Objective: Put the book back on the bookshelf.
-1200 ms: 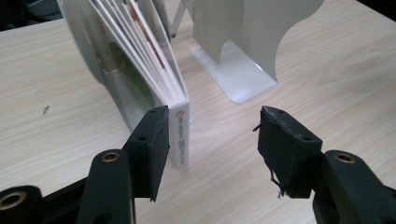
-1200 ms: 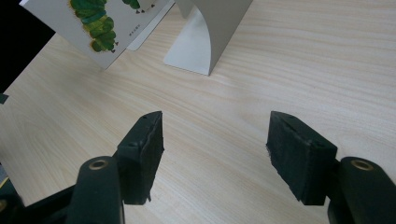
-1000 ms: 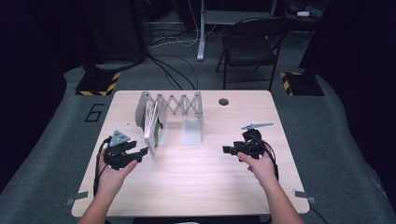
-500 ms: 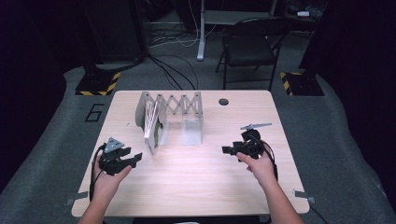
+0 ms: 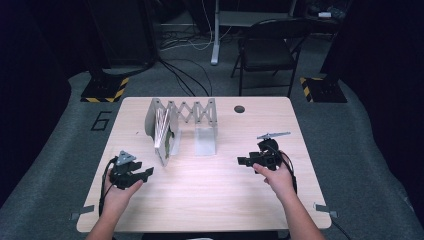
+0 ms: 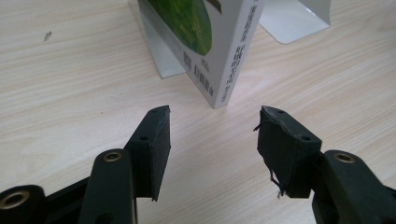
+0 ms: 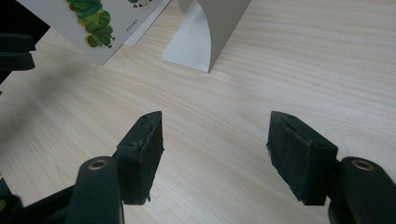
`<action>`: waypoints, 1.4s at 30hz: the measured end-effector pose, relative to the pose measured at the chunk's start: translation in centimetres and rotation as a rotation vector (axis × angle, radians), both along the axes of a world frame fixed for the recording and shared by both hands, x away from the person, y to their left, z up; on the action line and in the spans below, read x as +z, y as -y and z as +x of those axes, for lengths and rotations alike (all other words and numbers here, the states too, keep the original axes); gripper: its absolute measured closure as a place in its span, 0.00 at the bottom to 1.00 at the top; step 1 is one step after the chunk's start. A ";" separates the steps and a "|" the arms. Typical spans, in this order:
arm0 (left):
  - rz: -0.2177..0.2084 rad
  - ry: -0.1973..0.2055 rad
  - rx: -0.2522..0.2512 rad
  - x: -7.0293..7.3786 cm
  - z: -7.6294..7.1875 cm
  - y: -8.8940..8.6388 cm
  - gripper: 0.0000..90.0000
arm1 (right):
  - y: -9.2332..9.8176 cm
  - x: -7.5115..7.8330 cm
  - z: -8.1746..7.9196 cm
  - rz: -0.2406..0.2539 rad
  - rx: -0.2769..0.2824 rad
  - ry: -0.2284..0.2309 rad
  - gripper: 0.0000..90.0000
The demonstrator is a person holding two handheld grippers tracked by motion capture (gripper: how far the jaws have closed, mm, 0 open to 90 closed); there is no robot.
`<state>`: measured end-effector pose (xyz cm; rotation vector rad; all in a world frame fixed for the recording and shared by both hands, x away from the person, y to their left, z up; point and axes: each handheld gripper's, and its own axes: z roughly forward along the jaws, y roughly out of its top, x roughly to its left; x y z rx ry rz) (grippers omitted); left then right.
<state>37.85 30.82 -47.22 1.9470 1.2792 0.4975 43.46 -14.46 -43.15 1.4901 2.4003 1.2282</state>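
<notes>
Pale worktop [image 5: 210, 195]: left gripper [image 6: 212, 135], jaws spread and empty, should straddle the book [image 6: 212, 42] squarely by its spine; right gripper [image 7: 215, 137] waits spread too.

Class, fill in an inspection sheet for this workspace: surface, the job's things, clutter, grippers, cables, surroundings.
Surface: pale wooden table, one round hole.
Job's things: book upright in the expanding metal rack, near its left end.
Clutter: nothing seen.
Grippers: left gripper open, facing the book's corner; right gripper open over bare wood.
Cables: black cable trails from the left gripper; more lie on the floor.
Surroundings: grey carpet, folding chair, dark room.
</notes>
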 end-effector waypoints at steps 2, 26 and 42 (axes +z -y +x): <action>0.005 -0.010 -0.001 -0.5 0.2 0.0 0.49 | -0.1 0.0 -0.1 -0.001 -0.005 -0.015 0.40; 0.030 -0.054 0.024 -3.4 0.9 0.4 0.49 | -0.2 -0.1 0.0 -0.003 0.000 -0.017 0.40; 0.078 -0.001 0.028 -4.5 1.2 0.4 0.49 | -0.3 -0.2 0.0 -0.005 0.008 -0.019 0.40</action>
